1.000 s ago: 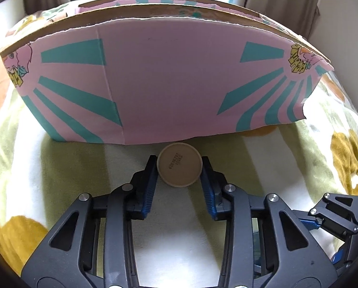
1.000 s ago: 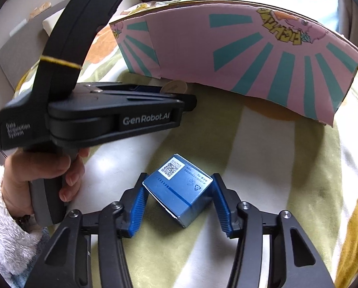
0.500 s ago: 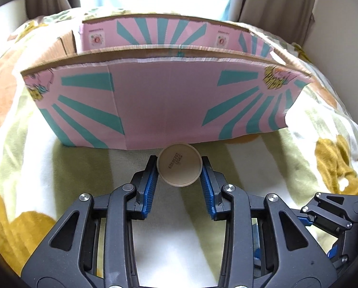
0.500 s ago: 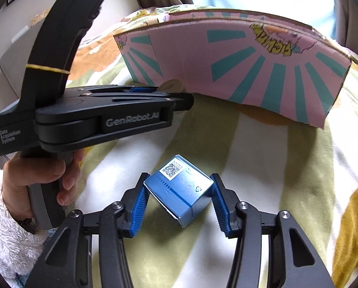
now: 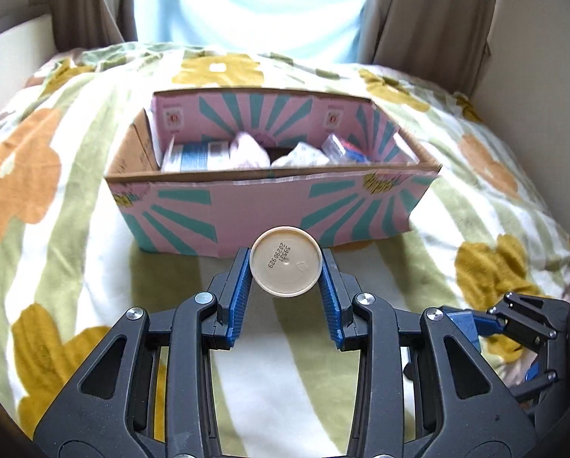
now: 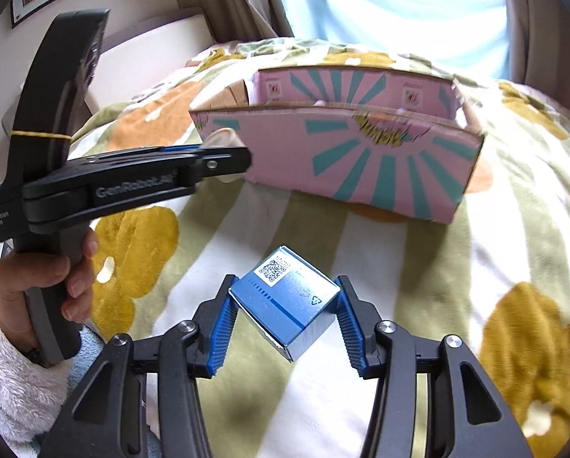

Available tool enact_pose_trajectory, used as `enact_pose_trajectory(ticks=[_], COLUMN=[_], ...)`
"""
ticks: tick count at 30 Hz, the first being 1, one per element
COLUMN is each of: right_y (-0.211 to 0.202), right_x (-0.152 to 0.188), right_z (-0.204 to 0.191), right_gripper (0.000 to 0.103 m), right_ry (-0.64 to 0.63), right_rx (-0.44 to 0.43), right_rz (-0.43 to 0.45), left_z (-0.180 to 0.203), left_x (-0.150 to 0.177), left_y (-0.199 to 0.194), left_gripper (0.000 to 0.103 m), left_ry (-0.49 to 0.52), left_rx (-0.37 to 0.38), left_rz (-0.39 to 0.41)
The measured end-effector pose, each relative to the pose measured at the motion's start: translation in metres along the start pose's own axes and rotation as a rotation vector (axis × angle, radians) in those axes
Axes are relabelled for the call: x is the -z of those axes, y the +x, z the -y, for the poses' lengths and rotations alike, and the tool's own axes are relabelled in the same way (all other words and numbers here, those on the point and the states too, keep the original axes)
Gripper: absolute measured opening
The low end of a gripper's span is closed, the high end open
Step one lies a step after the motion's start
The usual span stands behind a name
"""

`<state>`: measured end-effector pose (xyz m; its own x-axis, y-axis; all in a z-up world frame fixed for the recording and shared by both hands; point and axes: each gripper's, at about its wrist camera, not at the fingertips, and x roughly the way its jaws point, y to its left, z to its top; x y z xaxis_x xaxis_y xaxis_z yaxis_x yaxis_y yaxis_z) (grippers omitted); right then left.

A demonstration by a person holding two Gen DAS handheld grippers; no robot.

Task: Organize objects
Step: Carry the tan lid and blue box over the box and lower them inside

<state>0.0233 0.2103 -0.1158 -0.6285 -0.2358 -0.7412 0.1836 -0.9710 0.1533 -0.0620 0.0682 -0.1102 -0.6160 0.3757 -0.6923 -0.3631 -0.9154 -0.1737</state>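
While the left gripper [image 5: 286, 281] pinches a round cup [image 5: 286, 261] end-on, the blue carton [image 6: 286, 302], probably clamped corner-wise in the right gripper [image 6: 285, 320], could twist free short of the box [image 5: 269, 206].

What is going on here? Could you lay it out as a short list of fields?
Setting: flowered blanket on a bed
Left claw: shut on a small beige cup, its date-stamped bottom facing the camera
Right claw: shut on a small blue box with a QR label
Container: open pink and teal cardboard box, beyond both claws
Already inside: several packets and wrapped items, too blurred to name
Not yet done: cup and blue box are both outside the cardboard box
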Motion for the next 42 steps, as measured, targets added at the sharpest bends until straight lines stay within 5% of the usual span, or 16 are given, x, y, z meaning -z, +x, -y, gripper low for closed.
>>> enact_pose_trajectory(ticks=[10,19,31,42], right_y=[-0.039,-0.039,0.033,0.109], right_x=[-0.047,-0.115,-0.194,-0.193], right_z=[0.018,0.044,0.078,0.088], right_gripper=[0.046,0.046,0.046,0.046], right_ry=[-0.007,0.045,0.125,0.155], right_rx=[0.06,0.08,0.059,0.069], right_rz=[0.054,0.047,-0.053,-0.18], left_z=[-0.009,-0.03,-0.064,-0.093], left_x=[-0.039,-0.091,-0.133,-0.122], left_y=[-0.044,-0.039,0.037,0.11], left_gripper=[0.032,0.032,0.032,0.031], left_ry=[0.017,0.034,0.036,-0.047], left_rx=[-0.035,-0.065,-0.07,-0.032], left_rz=[0.066,0.066,-0.07,-0.232])
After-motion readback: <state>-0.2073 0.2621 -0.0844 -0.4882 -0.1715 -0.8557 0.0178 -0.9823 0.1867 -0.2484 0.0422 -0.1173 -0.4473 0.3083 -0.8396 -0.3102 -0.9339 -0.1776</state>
